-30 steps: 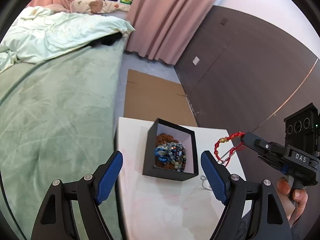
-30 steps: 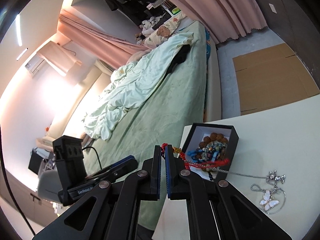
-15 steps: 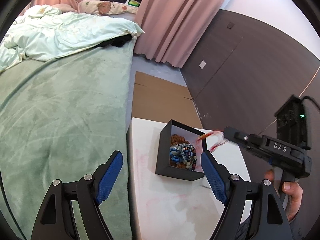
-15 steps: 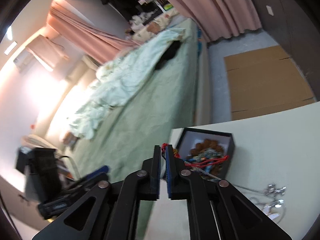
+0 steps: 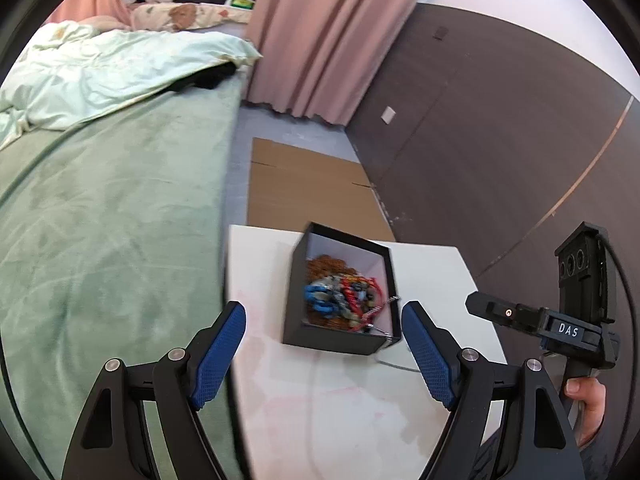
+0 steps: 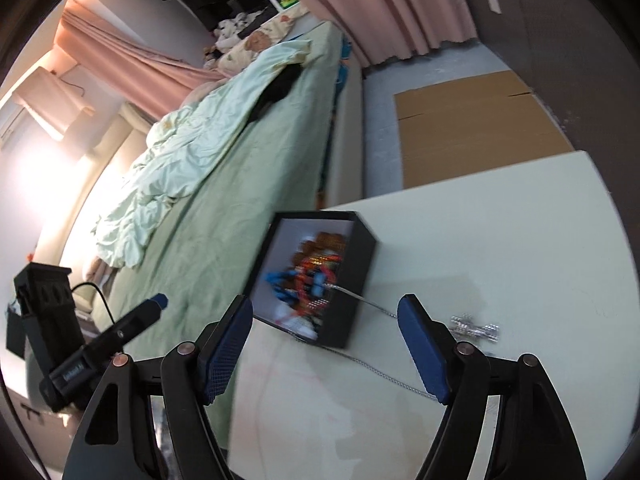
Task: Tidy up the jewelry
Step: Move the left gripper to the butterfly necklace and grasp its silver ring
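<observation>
Now, releasing: right gripper (image 6: 325, 354) jaws are opening, nothing between | left gripper (image 5: 322, 354) is idling wide, empty | red cord bracelet (image 5: 362, 289) is lying in black box (image 5: 332, 338) | silver chain (image 6: 380, 311) is trailing over the rim: light, limp, slippery; I'm judging the pendant (image 6: 474, 326) the better hold.

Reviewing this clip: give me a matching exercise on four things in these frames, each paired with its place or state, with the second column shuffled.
Things:
1. red cord bracelet
2. silver chain
3. left gripper
4. flattened cardboard

Places or states:
A. on the floor beyond the white table
B. open, nothing between its fingers
C. draped over the black box's wall, trailing onto the table
D. in the box on the beaded pile

Pairs: 1-D, 2-C, 3-B, 4-A
</observation>
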A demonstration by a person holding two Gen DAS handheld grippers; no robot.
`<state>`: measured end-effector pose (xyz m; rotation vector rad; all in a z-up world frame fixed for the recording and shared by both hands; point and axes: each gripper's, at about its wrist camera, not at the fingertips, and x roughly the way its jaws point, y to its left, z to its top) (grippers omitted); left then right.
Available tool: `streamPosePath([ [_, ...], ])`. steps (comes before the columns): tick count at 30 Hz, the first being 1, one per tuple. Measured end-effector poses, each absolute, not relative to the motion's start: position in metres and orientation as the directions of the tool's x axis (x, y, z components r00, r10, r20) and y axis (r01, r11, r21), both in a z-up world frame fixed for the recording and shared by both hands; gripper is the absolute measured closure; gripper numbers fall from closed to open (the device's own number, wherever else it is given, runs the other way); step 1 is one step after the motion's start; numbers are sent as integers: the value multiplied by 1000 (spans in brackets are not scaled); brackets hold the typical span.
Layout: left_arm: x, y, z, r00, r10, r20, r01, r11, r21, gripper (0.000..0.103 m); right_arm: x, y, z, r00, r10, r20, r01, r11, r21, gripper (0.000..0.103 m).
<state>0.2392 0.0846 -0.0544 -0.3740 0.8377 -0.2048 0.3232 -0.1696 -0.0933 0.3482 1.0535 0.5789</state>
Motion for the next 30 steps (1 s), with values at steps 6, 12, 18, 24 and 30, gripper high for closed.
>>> streamPosePath([
  [6, 239, 46, -57, 633, -370, -680, 101, 910, -402, 26, 312, -208, -97, 398, 546, -737, -246, 837, 488, 28],
  [12, 243, 2, -61, 597, -411, -689, 177, 905, -387, 27, 302, -244, -101, 421, 515, -746, -203, 856, 476, 33],
  [18, 247, -40, -73, 547, -440, -712, 241, 897, -370, 32, 292, -274, -105, 434, 502, -748, -159, 860, 484, 34],
  [24, 258, -76, -95, 504, -435, -746, 264, 900, -346, 32, 280, -297, -110, 444, 487, -752, -130, 865, 484, 34],
  [30, 261, -107, -115, 462, -420, -781, 293, 903, -313, 32, 270, -323, -121, 456, 438, -775, -82, 888, 453, 34],
])
